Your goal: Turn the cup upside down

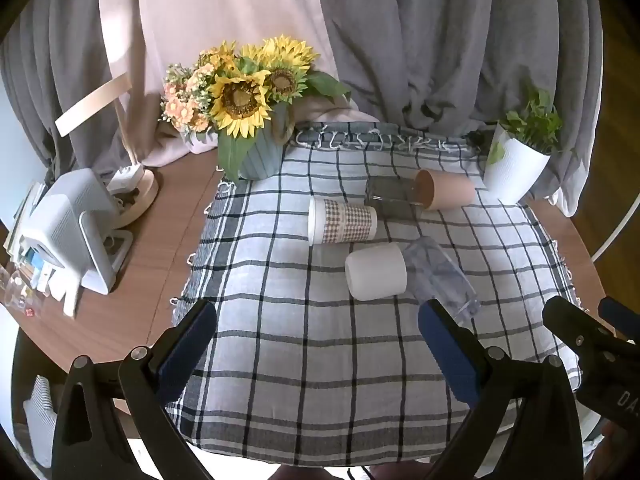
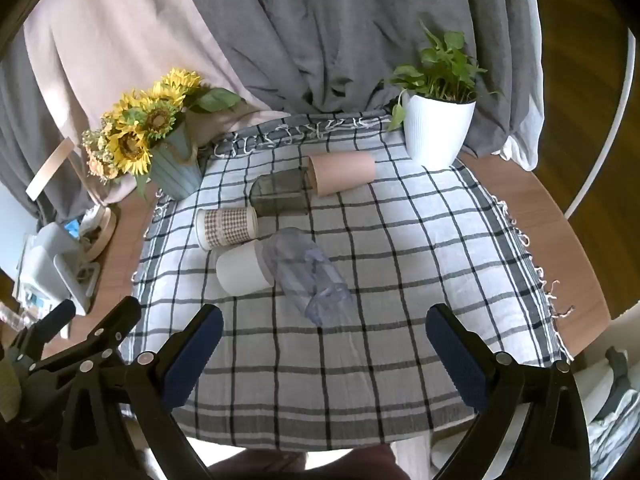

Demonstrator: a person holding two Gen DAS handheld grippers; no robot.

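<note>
Several cups lie on their sides on the checked cloth (image 1: 320, 352). A white cup (image 1: 376, 271) lies nearest, beside a clear plastic cup (image 1: 440, 276). Behind them lie a brown-checked paper cup (image 1: 342, 220), a smoky grey cup (image 1: 390, 196) and a pink cup (image 1: 444, 189). In the right wrist view they show as the white cup (image 2: 242, 268), clear cup (image 2: 310, 276), checked cup (image 2: 226, 227), grey cup (image 2: 280, 196) and pink cup (image 2: 342, 174). My left gripper (image 1: 316, 344) is open and empty, short of the white cup. My right gripper (image 2: 324, 344) is open and empty, short of the clear cup.
A sunflower pot (image 1: 256, 156) stands at the back left of the cloth, a white plant pot (image 1: 516, 168) at the back right. A white device (image 1: 68, 232) and a round wooden lamp base (image 1: 140, 196) sit on the wooden table (image 1: 176, 208) to the left. Curtains hang behind.
</note>
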